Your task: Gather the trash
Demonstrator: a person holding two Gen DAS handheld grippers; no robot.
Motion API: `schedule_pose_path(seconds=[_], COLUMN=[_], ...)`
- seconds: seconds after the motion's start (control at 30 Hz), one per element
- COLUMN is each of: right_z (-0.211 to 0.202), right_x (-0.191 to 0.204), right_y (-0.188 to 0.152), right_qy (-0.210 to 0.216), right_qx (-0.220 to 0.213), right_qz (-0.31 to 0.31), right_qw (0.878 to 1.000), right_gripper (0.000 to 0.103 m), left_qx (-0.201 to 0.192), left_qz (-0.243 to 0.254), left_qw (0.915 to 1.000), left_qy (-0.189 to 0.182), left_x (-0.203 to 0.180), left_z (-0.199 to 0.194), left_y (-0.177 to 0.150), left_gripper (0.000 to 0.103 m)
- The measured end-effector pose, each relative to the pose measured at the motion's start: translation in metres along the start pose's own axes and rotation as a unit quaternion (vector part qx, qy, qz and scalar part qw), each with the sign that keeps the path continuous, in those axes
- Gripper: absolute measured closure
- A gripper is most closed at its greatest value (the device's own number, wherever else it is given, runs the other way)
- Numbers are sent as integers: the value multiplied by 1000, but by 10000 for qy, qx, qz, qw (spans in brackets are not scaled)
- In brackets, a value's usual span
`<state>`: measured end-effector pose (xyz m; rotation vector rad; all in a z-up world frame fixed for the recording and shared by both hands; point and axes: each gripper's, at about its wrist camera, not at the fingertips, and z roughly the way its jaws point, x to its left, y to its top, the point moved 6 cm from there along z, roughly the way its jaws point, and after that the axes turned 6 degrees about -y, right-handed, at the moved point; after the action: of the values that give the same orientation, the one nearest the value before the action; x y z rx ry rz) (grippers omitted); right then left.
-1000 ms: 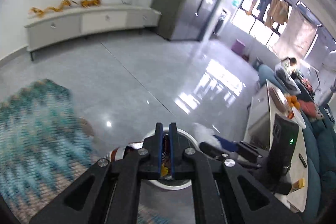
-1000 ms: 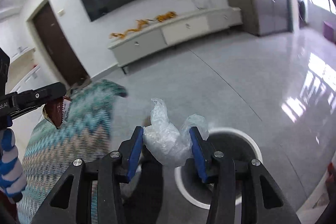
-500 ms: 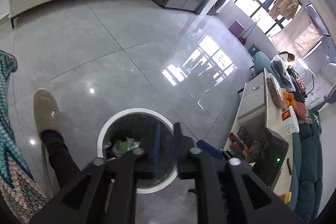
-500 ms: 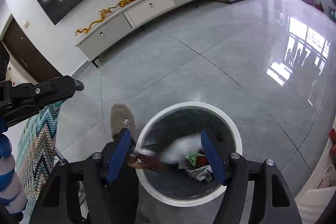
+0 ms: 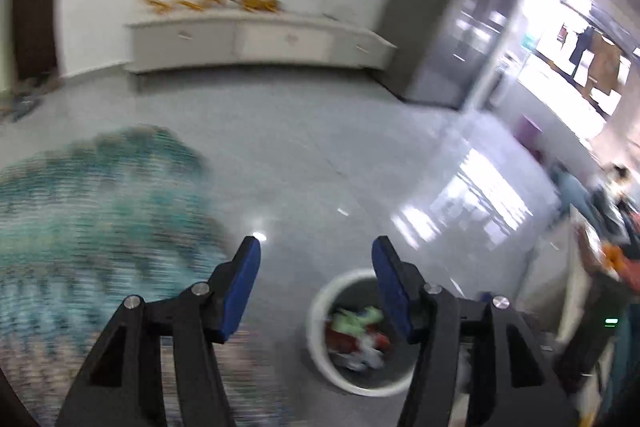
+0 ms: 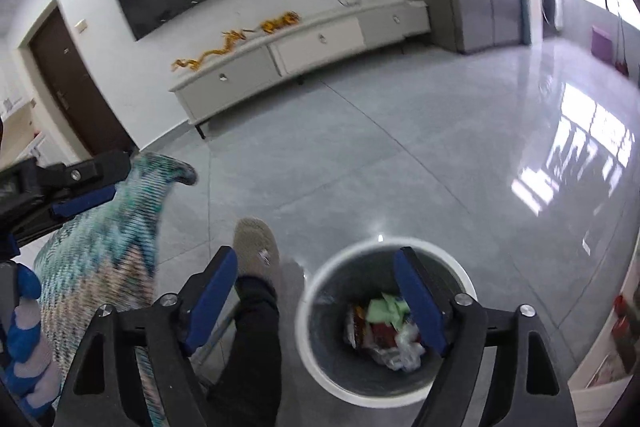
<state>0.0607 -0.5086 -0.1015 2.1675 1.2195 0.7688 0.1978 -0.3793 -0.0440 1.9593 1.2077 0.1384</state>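
Both tools (image 5: 316, 247) (image 6: 314, 261) agape, round bin (image 6: 320, 287)

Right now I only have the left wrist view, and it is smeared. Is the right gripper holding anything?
Observer: No. The right gripper has its jaws wide apart with nothing between them, above the bin.
Operator: Is anything close to the bin that I can't see?
Observer: Yes, a foot in a beige slipper stands on the floor just left of its rim.
Operator: The pile inside is a blur to me. What is the pale thing in it?
Observer: A crumpled piece of clear plastic, lying among the coloured wrappers.
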Motion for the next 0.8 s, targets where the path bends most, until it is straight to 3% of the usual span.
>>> schedule_pose_path(seconds=[0.13, 0.3, 0.43, 0.53, 0.77, 0.8], right_z=[-12, -29, -42, -50, -67, -69], right_x=[49, 120, 175, 216, 283, 287], right_y=[13, 19, 23, 24, 26, 27], right_qy=[32, 78, 124, 195, 402, 415], right_qx=[-244, -582, -886, -1080, -1371, -1402], right_qz=[-431, -997, -1406, -1685, -2047, -2068], right_qw=[9988, 9933, 9860, 9796, 9684, 9674], right_gripper=[14, 5, 1, 0, 0, 0], left_qx=[-473, -1048, -1382, -1559, -1694, -1693], left_qz=[-416, -787, -1075, -1221, -1894, -2007], left_qw=[9956, 9760, 9520, 9270, 8778, 8740], left_qy=[694, 1739, 2512, 3184, 4060, 4089], left_x=[73, 164, 227, 272, 356, 362], left_z=[-49, -118, -170, -209, -272, -279], left_y=[3, -1, -13, -26, -67, -74], left_gripper=[38, 37, 37, 37, 37, 37])
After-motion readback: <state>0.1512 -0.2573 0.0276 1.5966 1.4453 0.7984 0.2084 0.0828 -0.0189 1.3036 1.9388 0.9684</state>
